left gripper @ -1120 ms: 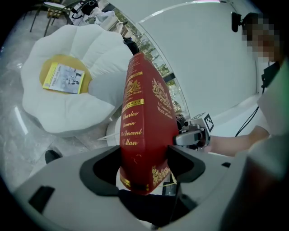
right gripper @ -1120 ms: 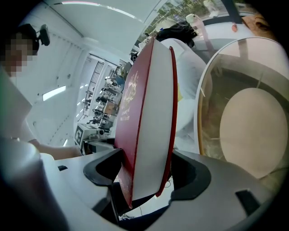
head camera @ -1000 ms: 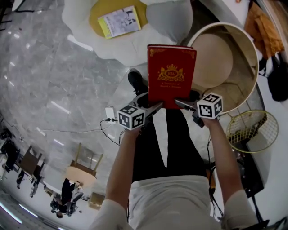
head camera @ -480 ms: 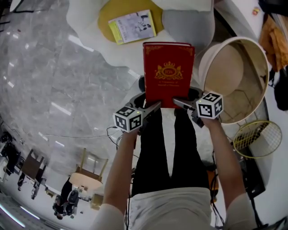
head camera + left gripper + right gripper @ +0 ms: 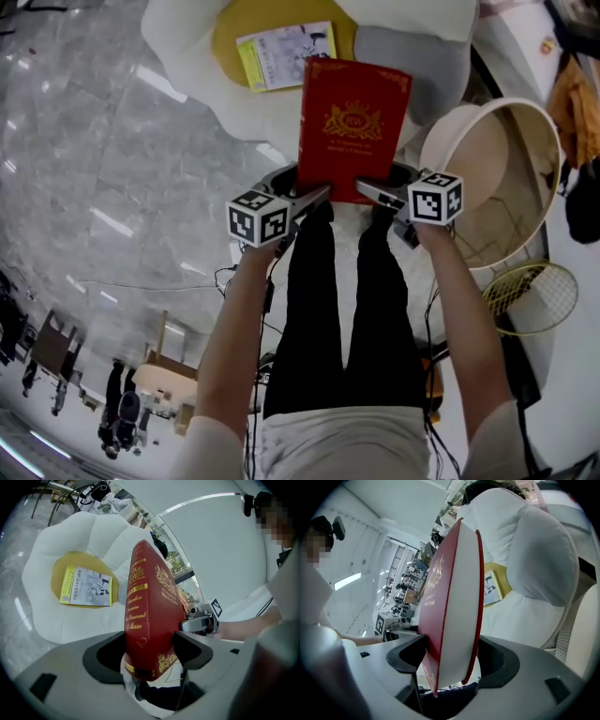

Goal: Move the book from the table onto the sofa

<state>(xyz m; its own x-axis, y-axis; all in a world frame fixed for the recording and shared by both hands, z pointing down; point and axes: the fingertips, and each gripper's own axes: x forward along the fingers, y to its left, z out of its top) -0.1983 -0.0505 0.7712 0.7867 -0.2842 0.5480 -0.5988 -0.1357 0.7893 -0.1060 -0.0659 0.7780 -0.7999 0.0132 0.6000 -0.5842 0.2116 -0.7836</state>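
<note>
A thick red book (image 5: 351, 129) with gold print is held in the air between both grippers, its cover facing up. My left gripper (image 5: 315, 197) is shut on its spine-side lower corner; the left gripper view shows the gold-lettered spine of the red book (image 5: 146, 616) between the left gripper (image 5: 151, 649) jaws. My right gripper (image 5: 368, 193) is shut on the other lower corner, and the page edge of the red book (image 5: 457, 606) fills the right gripper (image 5: 453, 654) jaws. The book's far end hangs over the front of the white sofa (image 5: 197, 56).
A yellow cushion (image 5: 234, 26) on the sofa carries a thin booklet (image 5: 286, 54). A grey pillow (image 5: 427, 56) lies at the sofa's right. A round beige table (image 5: 497, 178) stands to the right, with a yellow wire basket (image 5: 530, 298) below it. My legs (image 5: 342, 309) are under the book.
Both grippers have carried the red book forward and a little left, from beside the round table to over the sofa's front. The sofa and booklet now lie closer.
</note>
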